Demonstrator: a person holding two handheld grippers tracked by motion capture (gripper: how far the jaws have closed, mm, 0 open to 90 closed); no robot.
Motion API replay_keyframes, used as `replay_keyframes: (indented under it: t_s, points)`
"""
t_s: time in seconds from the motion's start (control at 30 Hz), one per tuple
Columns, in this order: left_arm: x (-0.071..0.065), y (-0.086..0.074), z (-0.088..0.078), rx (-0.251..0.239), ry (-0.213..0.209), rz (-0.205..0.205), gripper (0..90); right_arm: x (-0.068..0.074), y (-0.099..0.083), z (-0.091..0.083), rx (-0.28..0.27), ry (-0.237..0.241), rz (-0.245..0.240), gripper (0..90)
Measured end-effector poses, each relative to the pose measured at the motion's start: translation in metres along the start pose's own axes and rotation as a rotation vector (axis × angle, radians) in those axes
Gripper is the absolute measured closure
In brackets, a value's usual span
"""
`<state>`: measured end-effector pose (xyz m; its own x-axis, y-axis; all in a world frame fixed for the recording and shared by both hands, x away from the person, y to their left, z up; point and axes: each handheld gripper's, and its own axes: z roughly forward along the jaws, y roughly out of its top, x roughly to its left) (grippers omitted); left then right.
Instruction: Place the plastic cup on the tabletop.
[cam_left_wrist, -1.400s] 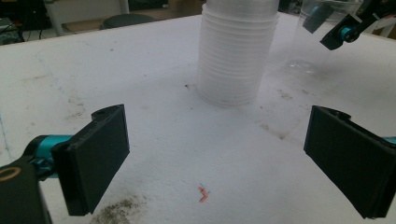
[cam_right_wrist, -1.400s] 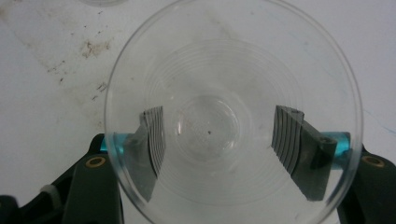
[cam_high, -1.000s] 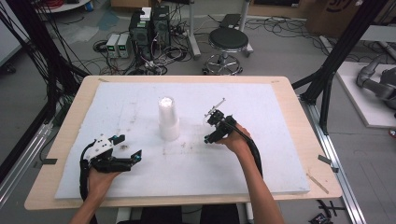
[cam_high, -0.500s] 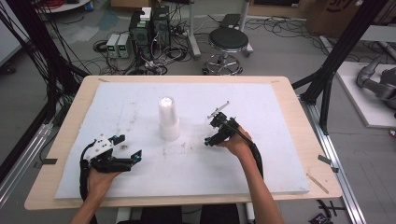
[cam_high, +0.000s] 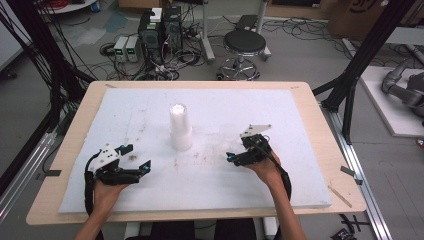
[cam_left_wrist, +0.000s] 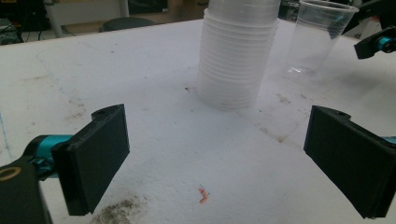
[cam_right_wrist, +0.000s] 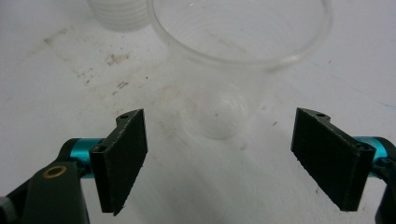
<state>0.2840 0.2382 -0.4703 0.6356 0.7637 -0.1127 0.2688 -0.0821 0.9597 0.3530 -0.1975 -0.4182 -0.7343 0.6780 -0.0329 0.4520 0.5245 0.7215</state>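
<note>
Clear plastic, one single cup (cam_right_wrist: 238, 60) standing upright on the white surface (cam_high: 280, 190), just ahead of my right claw (cam_right_wrist: 217, 161). The right claw's jaws have just been opening and now stand spread wide, nothing between the pads; the cup sits beyond the tips, apart from them, not touched. So I judge the release is done: one cup pulled off the pile and set down on its own.

My left claw (cam_left_wrist: 215, 158) is nearer the front edge, also spread wide, nothing pinched, hovering low over bare foam with a small reddish scrap (cam_left_wrist: 202, 195) and a dark smudge (cam_left_wrist: 119, 210) below it. It points at the stack of cups (cam_left_wrist: 236, 51), which is well ahead of it, not touched.

From the high view: left claw (cam_high: 134, 159) front left, right claw (cam_high: 231, 158) front right, stack (cam_high: 180, 127) upright near the middle of the surface, farther back. The single cup is too faint to pick out from above; in the left gripper view it stands just beside the stack, on its right (cam_left_wrist: 317, 39), apart from it.

What's left, my guess: many cups still nested in the stack, so the same pick-and-place repeats if the job is separating them. Next move probably calls for the left claw to steady the stack while the right goes for the top rim.

Beyond the surface: a stool (cam_high: 244, 46) and electronics boxes (cam_high: 160, 27) on the floor.
</note>
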Motion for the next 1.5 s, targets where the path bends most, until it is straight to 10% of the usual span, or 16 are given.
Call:
replay_keyframes:
  t_s: [0.27, 0.67, 1.5]
  points:
    - [0.000, 0.000, 0.000, -0.005, -0.003, 0.002, 8.9, -0.013, -0.042, -0.021, -0.180, -0.039, 0.073, 18.7]
    - [-0.001, 0.000, 0.000, -0.007, -0.012, 0.014, 8.9, -0.026, -0.078, -0.029, -0.240, -0.107, 0.142, 18.7]
    - [-0.001, -0.001, -0.001, -0.011, -0.019, 0.018, 8.9, -0.027, -0.083, -0.034, -0.303, -0.120, 0.156, 18.7]
